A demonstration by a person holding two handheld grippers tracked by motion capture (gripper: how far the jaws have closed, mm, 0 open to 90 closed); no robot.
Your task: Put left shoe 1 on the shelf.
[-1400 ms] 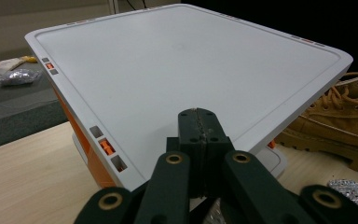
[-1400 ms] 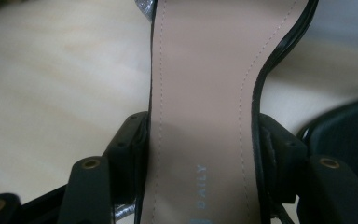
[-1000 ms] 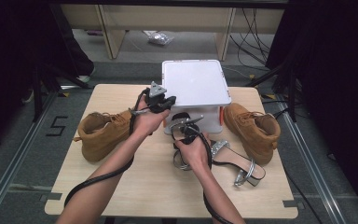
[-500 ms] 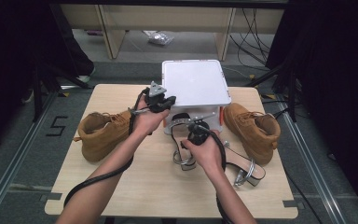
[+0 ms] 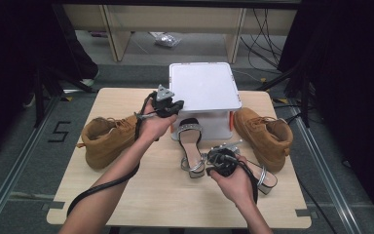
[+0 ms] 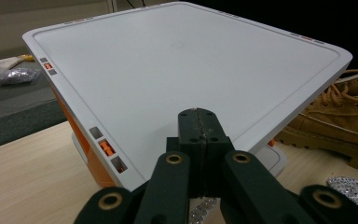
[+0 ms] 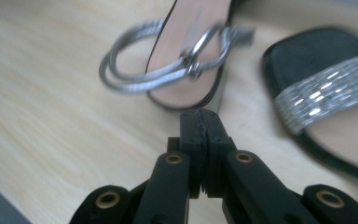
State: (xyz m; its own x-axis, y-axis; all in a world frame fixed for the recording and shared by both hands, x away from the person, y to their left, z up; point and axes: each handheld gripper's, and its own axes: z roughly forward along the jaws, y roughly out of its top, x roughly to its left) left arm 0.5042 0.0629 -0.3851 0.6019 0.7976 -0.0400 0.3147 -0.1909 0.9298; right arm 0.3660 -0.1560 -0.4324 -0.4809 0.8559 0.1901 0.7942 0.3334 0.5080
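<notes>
1. Two silver sandals lie in the middle of the table. One sandal points its toe at the white box. The other sandal lies just beside it, by the right hand.
2. The right gripper has just been closing. Its jaws are clenched together with nothing between them, right by the first sandal's heel.
3. The left gripper is clenched too, empty, hovering at the box's edge.
4. I think a sandal is light. The sole looks stiff. The thin silver straps look bendy and shiny, so they may slip.
5. The heel end looks best to grab.
</notes>
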